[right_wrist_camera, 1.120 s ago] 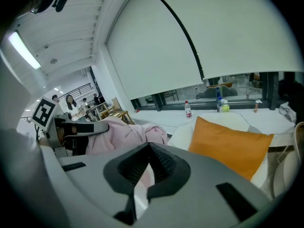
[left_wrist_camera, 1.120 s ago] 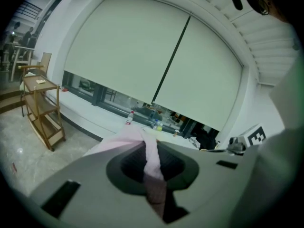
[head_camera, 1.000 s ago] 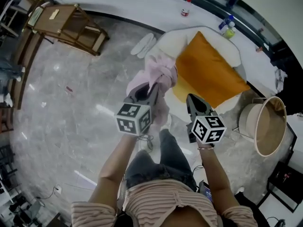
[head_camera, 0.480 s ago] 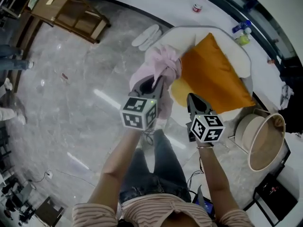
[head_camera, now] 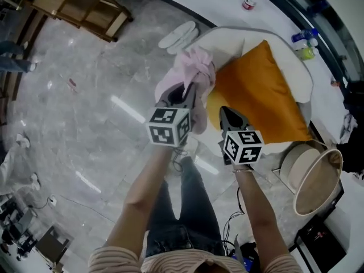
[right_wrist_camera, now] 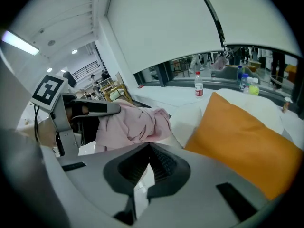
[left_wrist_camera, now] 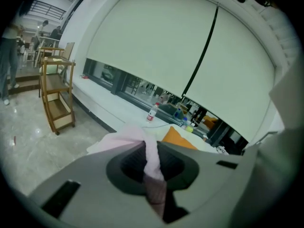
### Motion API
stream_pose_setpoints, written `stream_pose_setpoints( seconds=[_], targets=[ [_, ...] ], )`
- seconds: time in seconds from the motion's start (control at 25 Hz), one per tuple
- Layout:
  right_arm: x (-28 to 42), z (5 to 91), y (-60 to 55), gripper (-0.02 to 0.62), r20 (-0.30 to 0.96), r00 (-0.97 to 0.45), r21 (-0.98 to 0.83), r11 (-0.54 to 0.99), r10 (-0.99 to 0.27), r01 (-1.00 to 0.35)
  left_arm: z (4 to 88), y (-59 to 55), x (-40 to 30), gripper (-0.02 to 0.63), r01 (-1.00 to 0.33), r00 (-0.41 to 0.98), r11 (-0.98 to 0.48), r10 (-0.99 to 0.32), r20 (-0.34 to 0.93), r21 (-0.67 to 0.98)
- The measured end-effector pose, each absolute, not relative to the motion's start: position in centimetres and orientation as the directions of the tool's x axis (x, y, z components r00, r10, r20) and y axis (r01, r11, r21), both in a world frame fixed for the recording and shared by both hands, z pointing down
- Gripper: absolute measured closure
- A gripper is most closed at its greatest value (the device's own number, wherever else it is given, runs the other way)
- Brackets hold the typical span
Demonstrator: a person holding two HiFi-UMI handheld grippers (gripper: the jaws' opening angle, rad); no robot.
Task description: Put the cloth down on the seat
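From where I stand, the person leans over a white armchair (head_camera: 230, 37) that lies at about one o'clock from them, with an orange cushion (head_camera: 261, 92) propped across its seat. The left gripper (head_camera: 186, 95) points toward twelve o'clock and downward. Its jaws are clenched on a fold of the pink cloth (head_camera: 193, 73), and a narrow strip of fabric is pinched right between the pads. The rest of the cloth bunches up beyond the jaw tips. It hangs over the chair's near left edge, just beside the cushion's left corner, but I can't tell if it touches the upholstery.

The right gripper (head_camera: 228, 117) sits at three o'clock from the left one, a little apart from it, and aims at the cushion's lower corner. Its jaw tips are pressed together with nothing between them. Only pale floor shows through the slit behind the tips.

A pair of white slippers (head_camera: 179, 34) lies on the grey marble floor (head_camera: 85, 107) at eleven o'clock from the cloth. A wooden trolley (head_camera: 79, 4) stands further out at ten o'clock. A few bottles (head_camera: 306, 40) stand on the white ledge behind the chair at two o'clock. A round beige basket (head_camera: 315, 178) sits at four o'clock from the right gripper.
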State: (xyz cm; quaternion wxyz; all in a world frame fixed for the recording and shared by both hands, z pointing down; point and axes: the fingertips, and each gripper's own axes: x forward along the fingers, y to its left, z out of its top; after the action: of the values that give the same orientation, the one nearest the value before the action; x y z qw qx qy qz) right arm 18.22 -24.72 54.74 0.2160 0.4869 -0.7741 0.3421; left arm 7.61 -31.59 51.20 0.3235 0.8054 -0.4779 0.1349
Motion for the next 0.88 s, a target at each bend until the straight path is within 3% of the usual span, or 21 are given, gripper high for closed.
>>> stream_pose_setpoints(
  seconds=[0.52,0.88],
  targets=[
    [18.1,61.9,-26.9,0.588,0.709,-0.404,-0.31,0.259,-0.578,-0.915,58.6,-36.3,7.9,0.554,-0.887,0.434,-0.242,-0.726,0.533,0.392],
    [18.6,66.0,-27.7,0.588,0.745,-0.387,-0.298,0.248,-0.543,-0.922,65.3,-37.2,9.5,0.554,-0.883,0.445,-0.217,-0.672,0.592,0.417]
  ],
)
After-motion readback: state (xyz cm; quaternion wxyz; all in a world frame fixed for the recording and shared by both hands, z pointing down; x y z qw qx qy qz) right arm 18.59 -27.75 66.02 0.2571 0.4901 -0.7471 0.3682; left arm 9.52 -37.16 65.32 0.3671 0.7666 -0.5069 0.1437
